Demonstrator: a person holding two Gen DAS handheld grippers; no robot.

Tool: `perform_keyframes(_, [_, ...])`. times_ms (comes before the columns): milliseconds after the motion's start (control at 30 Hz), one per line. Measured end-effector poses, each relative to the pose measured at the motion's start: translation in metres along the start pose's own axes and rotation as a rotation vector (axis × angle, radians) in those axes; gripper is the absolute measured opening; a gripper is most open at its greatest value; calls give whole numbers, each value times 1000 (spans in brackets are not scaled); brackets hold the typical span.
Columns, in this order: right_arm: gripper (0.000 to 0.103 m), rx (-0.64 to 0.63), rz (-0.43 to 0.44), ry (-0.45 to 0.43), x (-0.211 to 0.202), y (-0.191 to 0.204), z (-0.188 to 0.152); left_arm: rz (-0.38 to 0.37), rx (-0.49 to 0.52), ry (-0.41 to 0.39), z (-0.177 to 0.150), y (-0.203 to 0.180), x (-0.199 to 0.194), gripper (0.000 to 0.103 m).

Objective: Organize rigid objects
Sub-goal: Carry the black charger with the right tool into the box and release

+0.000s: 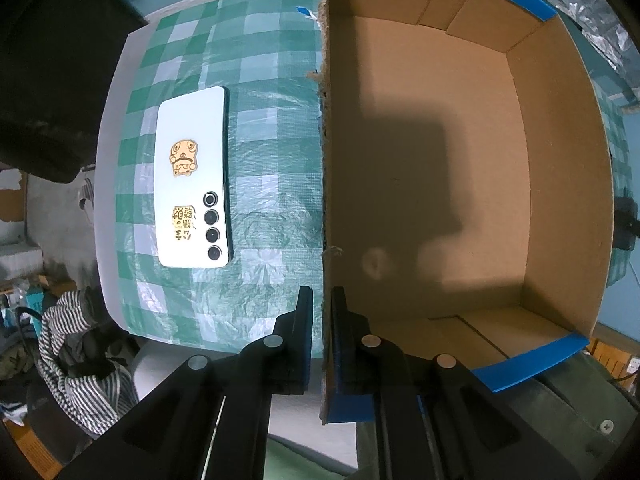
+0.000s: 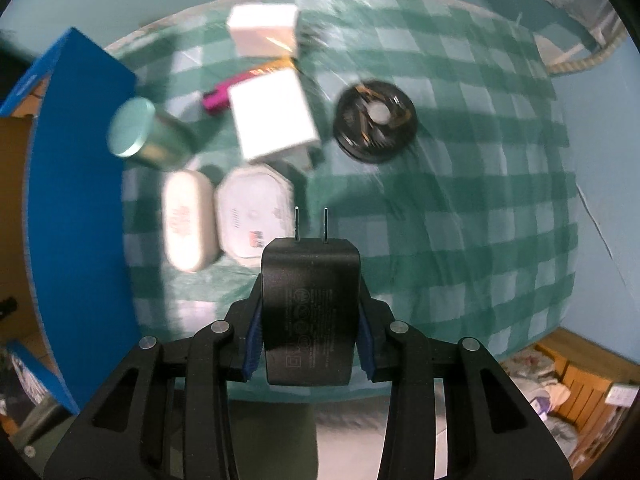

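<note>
My left gripper (image 1: 322, 294) points down and is shut on the left wall (image 1: 326, 160) of an open cardboard box (image 1: 440, 152), one pad on each side of the wall. The box has blue outer sides and nothing shows inside it. A white phone (image 1: 192, 180) lies face down on the green checked cloth to the left of the box. My right gripper (image 2: 310, 288) is shut on a black plug charger (image 2: 310, 308), prongs pointing away, held above the cloth. The box's blue outer wall (image 2: 76, 200) stands at the left of the right wrist view.
Below the charger the cloth holds a teal tin (image 2: 148, 136), two white boxes (image 2: 274, 114) (image 2: 264, 30), a magenta stick (image 2: 218, 98), a black disc (image 2: 376, 118), an oval white case (image 2: 186, 220) and an octagonal white box (image 2: 252, 212). Striped cloth (image 1: 80, 360) lies off the table's edge.
</note>
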State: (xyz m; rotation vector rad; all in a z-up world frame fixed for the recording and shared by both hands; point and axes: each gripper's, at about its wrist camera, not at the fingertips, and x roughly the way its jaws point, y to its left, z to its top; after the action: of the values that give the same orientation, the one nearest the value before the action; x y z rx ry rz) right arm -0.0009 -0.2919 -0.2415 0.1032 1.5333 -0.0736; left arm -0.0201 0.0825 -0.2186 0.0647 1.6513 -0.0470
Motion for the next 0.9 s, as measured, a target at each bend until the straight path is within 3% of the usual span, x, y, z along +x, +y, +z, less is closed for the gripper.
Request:
perform_keyframes(433, [37,-146,43,-57,-57,34,18,3,30,-27,-1,-4,-4,8])
perform_keyframes(900, [37,-360,93,-128,-91,117,56,0,36,-27,0,-3,-3,4])
